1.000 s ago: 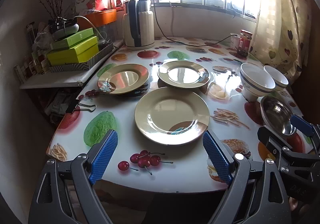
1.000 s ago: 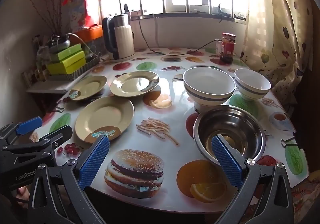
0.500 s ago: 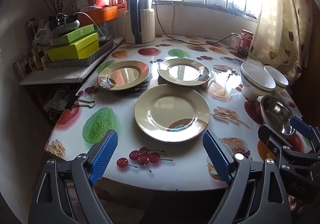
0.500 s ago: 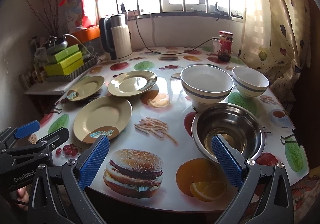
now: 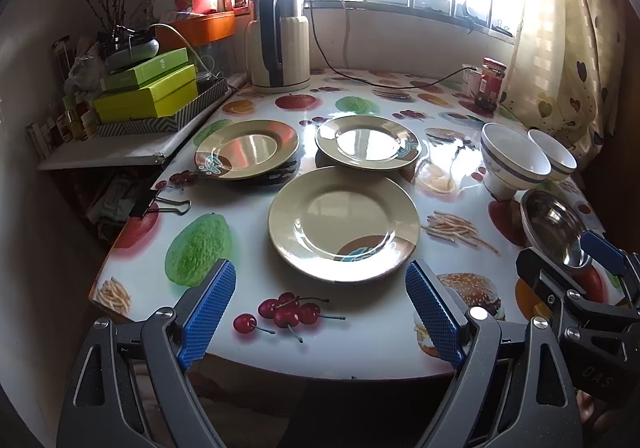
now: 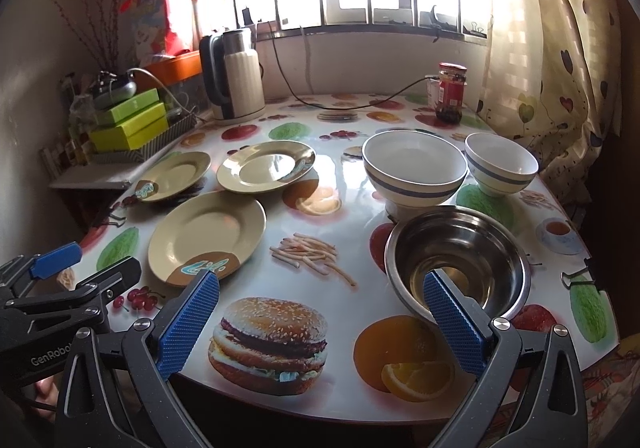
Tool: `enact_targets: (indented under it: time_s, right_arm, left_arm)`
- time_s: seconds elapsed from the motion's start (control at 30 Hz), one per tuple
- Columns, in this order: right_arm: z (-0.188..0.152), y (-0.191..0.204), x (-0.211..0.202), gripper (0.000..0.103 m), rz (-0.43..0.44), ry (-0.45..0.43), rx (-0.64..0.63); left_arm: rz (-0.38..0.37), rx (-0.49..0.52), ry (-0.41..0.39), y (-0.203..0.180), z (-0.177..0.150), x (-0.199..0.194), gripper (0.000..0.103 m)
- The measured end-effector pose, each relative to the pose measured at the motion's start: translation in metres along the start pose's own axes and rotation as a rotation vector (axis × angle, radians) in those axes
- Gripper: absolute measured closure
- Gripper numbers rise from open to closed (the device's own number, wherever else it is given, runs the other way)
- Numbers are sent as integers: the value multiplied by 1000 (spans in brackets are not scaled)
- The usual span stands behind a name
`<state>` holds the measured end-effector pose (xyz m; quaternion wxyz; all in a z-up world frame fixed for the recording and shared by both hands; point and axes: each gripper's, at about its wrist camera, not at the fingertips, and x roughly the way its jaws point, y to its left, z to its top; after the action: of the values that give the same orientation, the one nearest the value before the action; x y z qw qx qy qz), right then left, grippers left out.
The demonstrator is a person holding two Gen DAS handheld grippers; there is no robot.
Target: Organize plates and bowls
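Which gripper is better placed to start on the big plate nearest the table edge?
Left. The left gripper is open and squarely faces the large plate, which lies between the lines of its fingers. The right gripper, also open, points at the steel bowl side; there the plate sits off to its left.

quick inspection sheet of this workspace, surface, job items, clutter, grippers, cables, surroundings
surface: table with glossy food-print cover, window glare.
job's things: large plate, left small plate, right small plate, large striped bowl, small striped bowl, steel bowl; all apart, unstacked, upright.
clutter: kettle, jar, binder clip.
grippers: left gripper and right gripper open, empty, at near edge.
cables: black cord across far end.
surroundings: green boxes on side shelf, curtain, barred window.
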<state>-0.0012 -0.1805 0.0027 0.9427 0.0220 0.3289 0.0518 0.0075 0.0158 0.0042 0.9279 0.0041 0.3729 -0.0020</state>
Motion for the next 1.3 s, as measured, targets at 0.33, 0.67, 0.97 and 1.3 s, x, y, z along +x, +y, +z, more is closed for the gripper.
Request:
enact_targets:
  time_s: [0.33, 0.67, 0.97, 1.3]
  right_arm:
    - [-1, 0, -1, 0, 1, -1, -1]
    - [-1, 0, 0, 0, 1, 0, -1]
    - [0, 0, 0, 0, 0, 1, -1]
    - [7, 6, 7, 0, 15, 16, -24]
  left_arm:
    - [-1, 1, 1, 1, 0, 0, 16]
    - [-1, 0, 1, 1, -1, 0, 16]
    - [0, 0, 3, 2, -2, 0, 16]
    - [-1, -22, 7, 12, 4, 6, 16]
